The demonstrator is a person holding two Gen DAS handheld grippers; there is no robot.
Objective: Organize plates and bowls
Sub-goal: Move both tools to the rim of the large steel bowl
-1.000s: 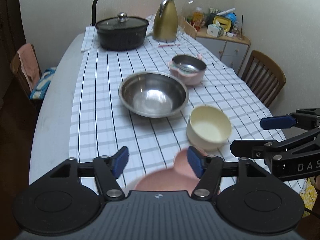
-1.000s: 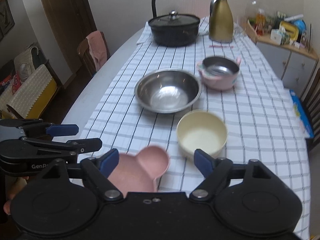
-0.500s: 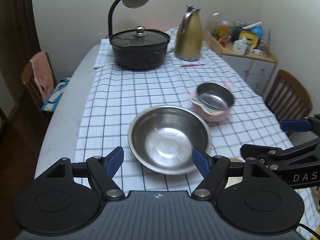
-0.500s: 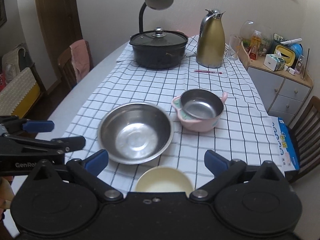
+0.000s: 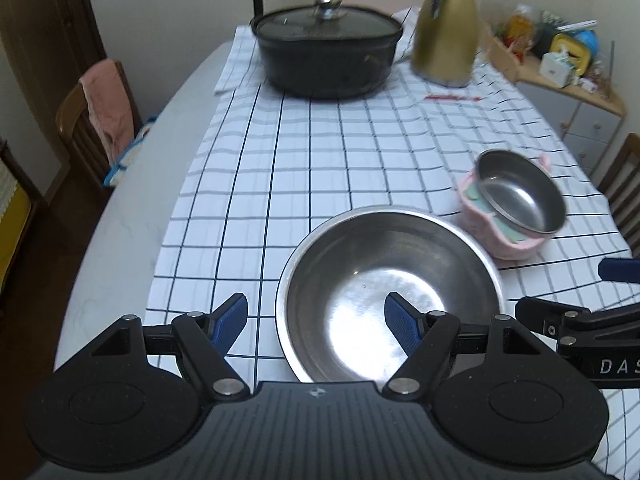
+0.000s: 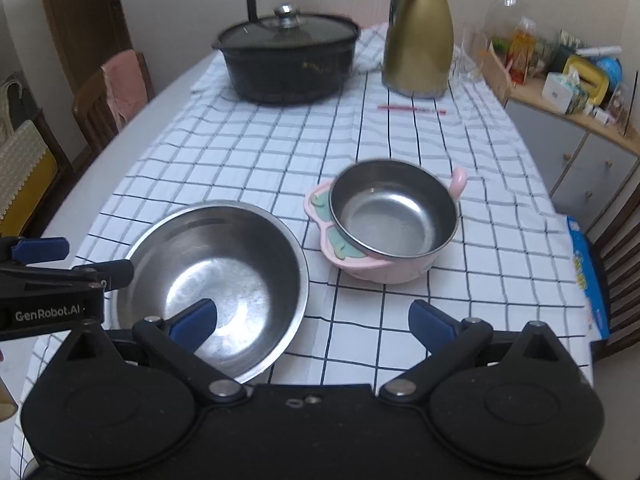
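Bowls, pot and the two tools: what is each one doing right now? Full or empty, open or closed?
Big steel bowl: upright, empty.
Small steel bowl: empty, sitting tilted in the pink bowl.
Pot: lid on.
Jug: upright, closed.
Pen: lying flat on the cloth.
Left tool: open, holding nothing.
Right tool: wide open, holding nothing.

Bare checked cloth (image 5: 320, 152) lies open between steel bowl (image 5: 388, 292) and black pot (image 5: 326, 56).
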